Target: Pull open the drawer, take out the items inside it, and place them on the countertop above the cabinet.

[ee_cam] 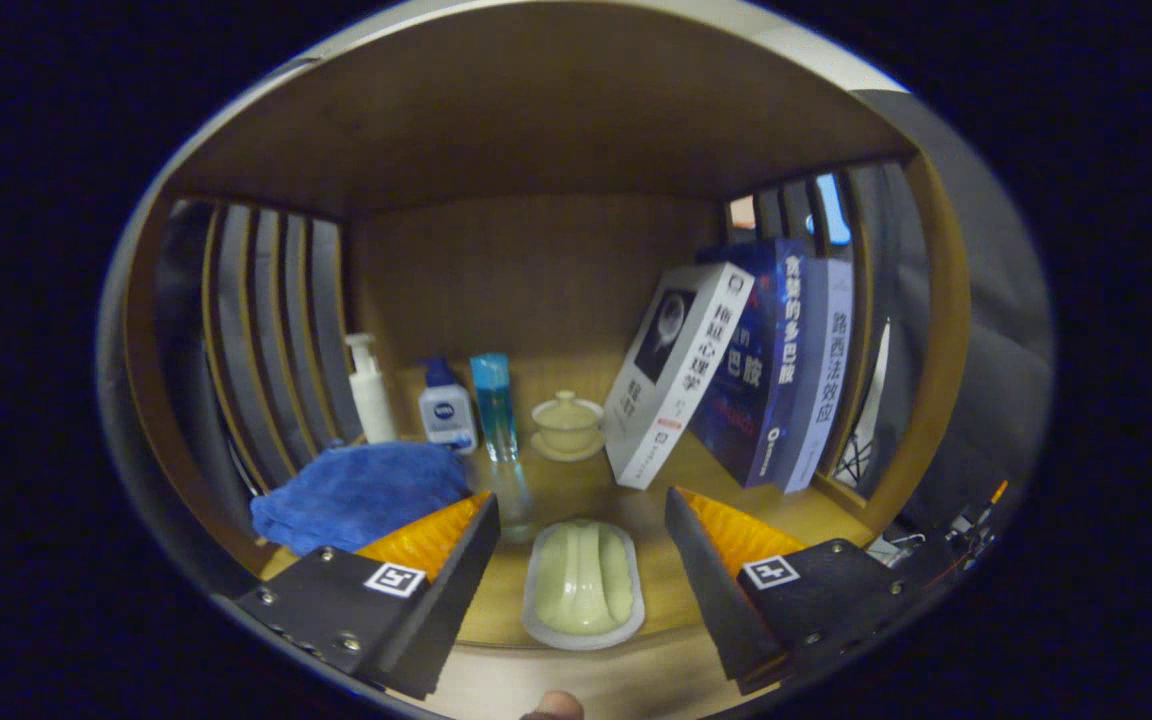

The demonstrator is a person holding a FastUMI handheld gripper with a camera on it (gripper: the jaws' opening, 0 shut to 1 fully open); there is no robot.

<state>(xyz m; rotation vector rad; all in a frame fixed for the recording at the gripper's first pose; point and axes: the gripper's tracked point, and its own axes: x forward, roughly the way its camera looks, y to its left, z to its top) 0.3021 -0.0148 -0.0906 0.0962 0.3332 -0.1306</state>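
My gripper (581, 498) is open, and its fingers (436, 540) stand wide apart over the front of a wooden shelf surface (586, 480). Between them and a little below the tips lies a pale green oblong dish (583, 583) in a light rim, flat on the wood near the front edge. Neither finger touches it. The space is a wooden cubby with a back wall and slatted sides.
Beyond the fingers are a crumpled blue cloth (361, 495), a white pump bottle (370, 390), a small white bottle with a blue cap (447, 410), a tall blue bottle (494, 405) and a lidded cream cup on a saucer (567, 425). Several books (736, 370) lean at the right. A fingertip (551, 706) shows below.
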